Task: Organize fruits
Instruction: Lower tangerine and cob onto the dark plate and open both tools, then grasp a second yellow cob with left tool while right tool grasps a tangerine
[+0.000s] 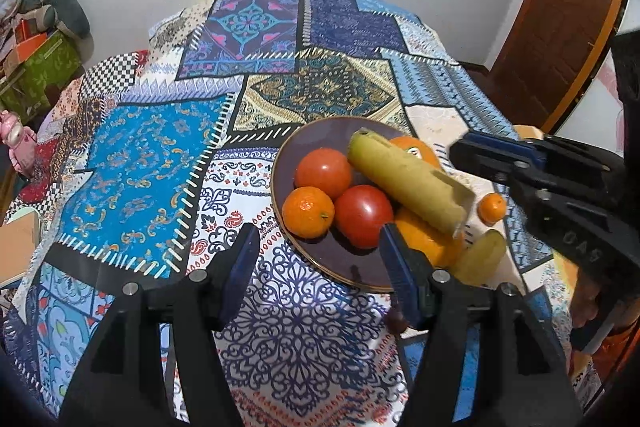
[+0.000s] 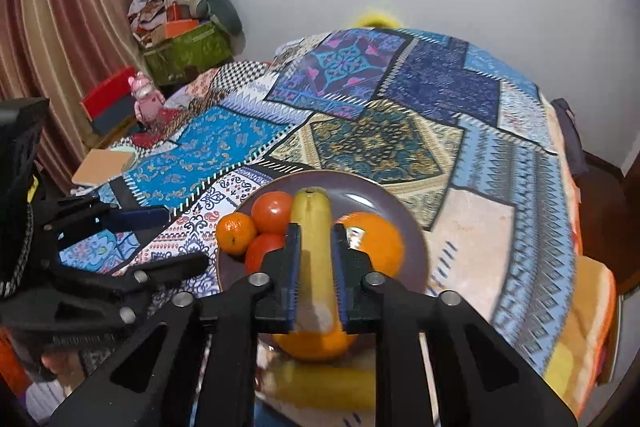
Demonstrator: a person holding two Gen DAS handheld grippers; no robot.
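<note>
A dark purple plate (image 1: 344,267) (image 2: 384,195) holds two tomatoes (image 1: 323,173) (image 2: 273,211), a mandarin (image 1: 308,211) (image 2: 236,233) and two oranges (image 1: 424,239) (image 2: 374,243). My right gripper (image 2: 316,233) is shut on a banana (image 2: 314,227) (image 1: 404,183) and holds it over the fruit on the plate. My left gripper (image 1: 316,243) is open and empty at the plate's near left rim. A second banana (image 1: 480,257) (image 2: 324,385) and a small mandarin (image 1: 492,207) lie on the cloth beside the plate.
The table wears a patchwork cloth (image 1: 160,155) (image 2: 400,99). A cardboard box (image 2: 104,167) sits at its left edge. A pink toy (image 2: 146,99), a red chair and a pile of bags (image 2: 188,27) stand beyond. A wooden door (image 1: 560,19) is at right.
</note>
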